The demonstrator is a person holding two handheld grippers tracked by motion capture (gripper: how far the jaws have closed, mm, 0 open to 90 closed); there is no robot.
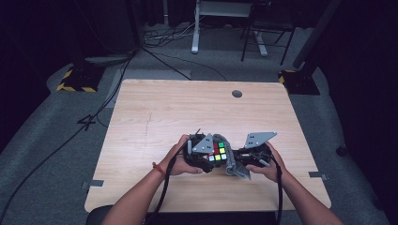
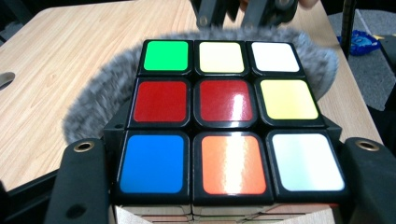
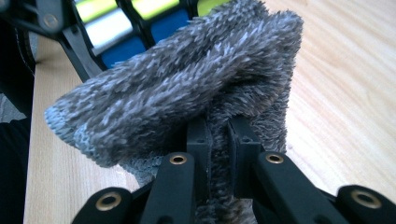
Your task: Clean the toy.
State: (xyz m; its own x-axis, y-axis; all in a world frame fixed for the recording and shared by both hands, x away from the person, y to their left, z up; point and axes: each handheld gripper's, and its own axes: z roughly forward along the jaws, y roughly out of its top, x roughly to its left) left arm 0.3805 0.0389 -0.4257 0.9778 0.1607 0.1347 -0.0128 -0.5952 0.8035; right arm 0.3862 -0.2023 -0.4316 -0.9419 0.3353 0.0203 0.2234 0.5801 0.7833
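A Rubik's cube (image 1: pixel 218 151) with mixed colours is clamped between the black jaws of my left gripper (image 1: pixel 210 153) over the near middle of the table. In the left gripper view the cube (image 2: pixel 224 116) faces me and my left gripper (image 2: pixel 225 148) is shut on its sides. A grey fluffy cloth (image 2: pixel 93 107) lies against the far side of the cube. My right gripper (image 1: pixel 240 161) pinches that cloth (image 1: pixel 232 164). In the right gripper view the cloth (image 3: pixel 187 79) bunches up from my shut right gripper (image 3: pixel 218 140), with the cube (image 3: pixel 116 28) behind it.
The wooden table (image 1: pixel 187 108) has a round cable hole (image 1: pixel 237 93) near its far edge. On the floor beyond it are cables (image 1: pixel 164 37), a white desk leg (image 1: pixel 195 28) and yellow-black striped bases (image 1: pixel 75 79). A blue object (image 2: pixel 362 42) lies on the floor.
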